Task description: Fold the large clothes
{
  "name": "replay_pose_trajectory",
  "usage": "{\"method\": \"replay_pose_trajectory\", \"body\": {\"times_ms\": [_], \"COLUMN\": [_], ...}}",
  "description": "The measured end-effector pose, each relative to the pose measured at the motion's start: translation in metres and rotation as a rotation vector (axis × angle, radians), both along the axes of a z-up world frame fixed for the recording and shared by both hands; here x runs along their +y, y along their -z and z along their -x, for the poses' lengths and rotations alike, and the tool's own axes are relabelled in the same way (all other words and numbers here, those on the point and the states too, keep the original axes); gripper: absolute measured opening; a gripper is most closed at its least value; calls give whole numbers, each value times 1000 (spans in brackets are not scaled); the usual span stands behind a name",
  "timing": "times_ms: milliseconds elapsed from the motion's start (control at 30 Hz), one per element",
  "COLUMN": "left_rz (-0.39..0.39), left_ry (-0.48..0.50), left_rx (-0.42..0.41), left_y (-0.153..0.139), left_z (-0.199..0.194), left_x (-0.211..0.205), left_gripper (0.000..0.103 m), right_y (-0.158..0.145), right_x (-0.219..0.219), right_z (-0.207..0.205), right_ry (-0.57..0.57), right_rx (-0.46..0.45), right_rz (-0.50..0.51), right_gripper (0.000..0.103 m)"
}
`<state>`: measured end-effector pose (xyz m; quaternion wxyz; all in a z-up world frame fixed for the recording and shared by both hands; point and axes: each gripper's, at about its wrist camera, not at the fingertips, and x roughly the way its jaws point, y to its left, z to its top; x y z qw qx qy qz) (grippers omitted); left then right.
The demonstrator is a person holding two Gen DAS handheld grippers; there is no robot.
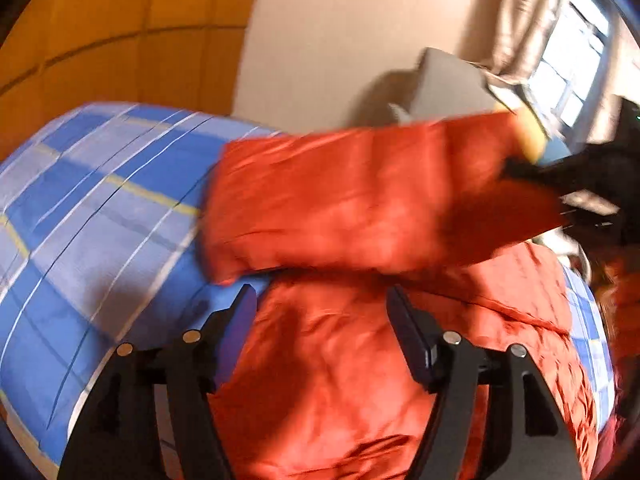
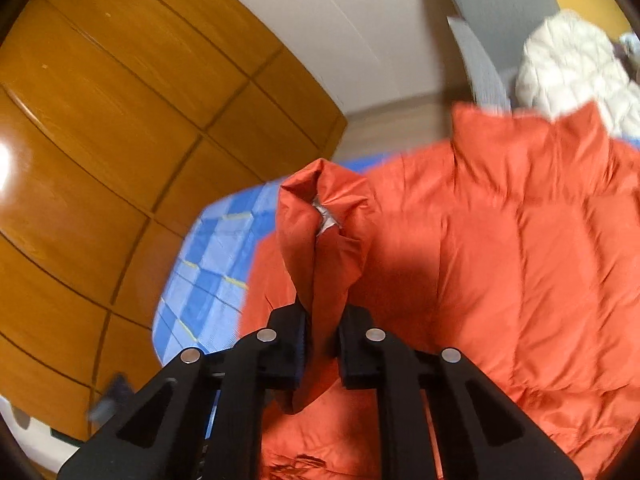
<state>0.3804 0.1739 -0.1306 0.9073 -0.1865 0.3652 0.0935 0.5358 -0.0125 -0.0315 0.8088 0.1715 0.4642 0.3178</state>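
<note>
Orange fabric of one puffer jacket [image 2: 500, 248] sits clamped in the right gripper [image 2: 322, 320]; the left gripper [image 1: 320, 300] hovers spread wide, empty, above it.

Jacket [image 2: 520, 240] lies on bed [image 1: 100, 200]; wardrobe [image 2: 120, 120] behind bed; quilted garment [image 2: 572, 64] beyond jacket.

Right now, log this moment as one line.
left tool: open above orange puffer jacket | right tool: shut on jacket sleeve, lifted | surface: blue checked bedsheet
</note>
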Motion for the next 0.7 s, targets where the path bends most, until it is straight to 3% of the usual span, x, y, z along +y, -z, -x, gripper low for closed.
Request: {"method": "replay_pose_trajectory", "body": {"times_ms": [200, 333, 533, 700], "left_rz": [31, 42, 24, -83], "left_ry": [-86, -96, -64, -58], "left_rx": [69, 93, 97, 148], "left_y": [14, 17, 11, 12], "left_z": [-13, -33, -69, -96], "left_x": [17, 16, -5, -27], "left_gripper": [67, 68, 68, 68], "right_y": [-58, -75, -70, -43], "right_x": [-27, -69, -134, -183], "right_z": [-7, -5, -7, -8], "right_ry": [59, 120, 209, 297], "right_rx": [-108, -151, -154, -116], "right_rz": [-56, -91, -81, -72], "right_gripper": [11, 11, 11, 11]}}
